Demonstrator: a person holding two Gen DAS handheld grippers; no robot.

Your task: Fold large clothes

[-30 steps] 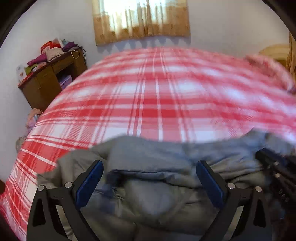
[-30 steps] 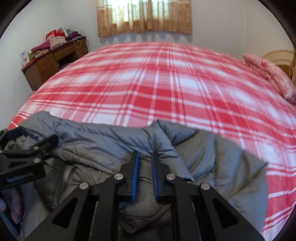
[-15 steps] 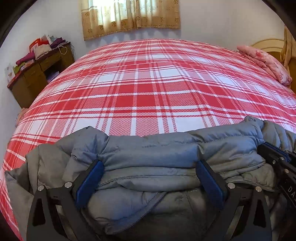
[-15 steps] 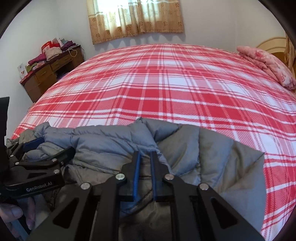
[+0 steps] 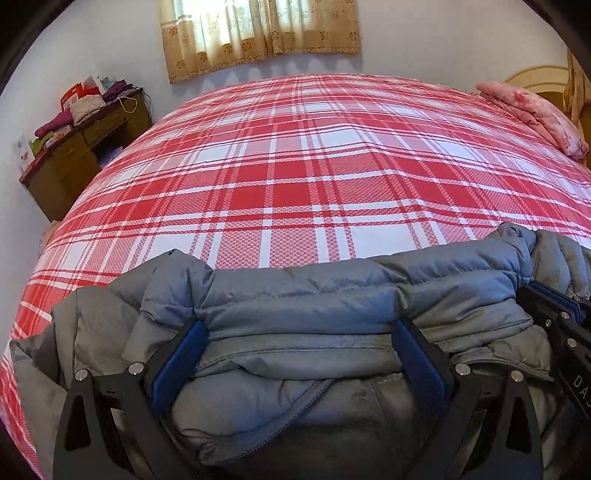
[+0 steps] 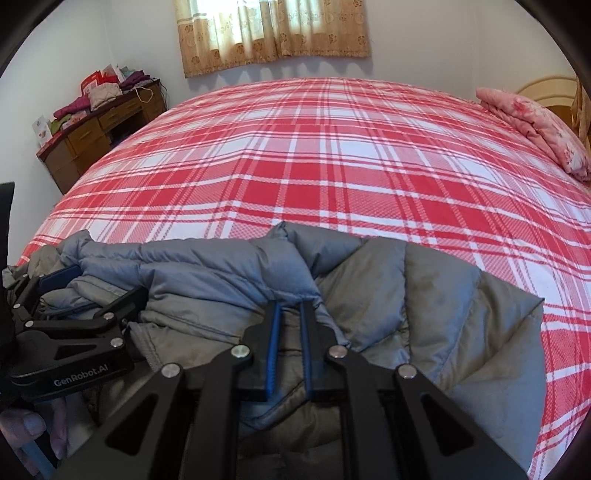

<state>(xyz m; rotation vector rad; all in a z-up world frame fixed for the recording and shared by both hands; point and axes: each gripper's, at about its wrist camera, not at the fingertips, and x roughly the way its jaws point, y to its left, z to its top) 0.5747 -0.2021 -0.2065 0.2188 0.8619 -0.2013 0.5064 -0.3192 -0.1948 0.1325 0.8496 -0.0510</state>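
Over by the left wall a wooden desk (image 5: 85,147) is piled with folded clothes (image 5: 86,105) and cards. A curtain (image 5: 258,33) hangs at the window behind the bed (image 5: 314,177), which is spread with a red and white checked cover. The grey puffy jacket (image 5: 295,306) lies bunched along the near edge of the bed, its zip showing at the front.

The left gripper (image 5: 295,332) has its 2 blue pads spread wide, with a thick roll of the jacket lying between them; the fabric meets both pads, but I cannot tell if they squeeze it. In the right wrist view this gripper (image 6: 74,291) sits at the jacket's left end, a thumb (image 6: 22,424) below it.

The right gripper (image 6: 290,306) is nearly pressed together, pinching a fold of the jacket near its middle.

At the far right a pink quilt (image 6: 535,125) lies folded beside the headboard (image 6: 546,92).
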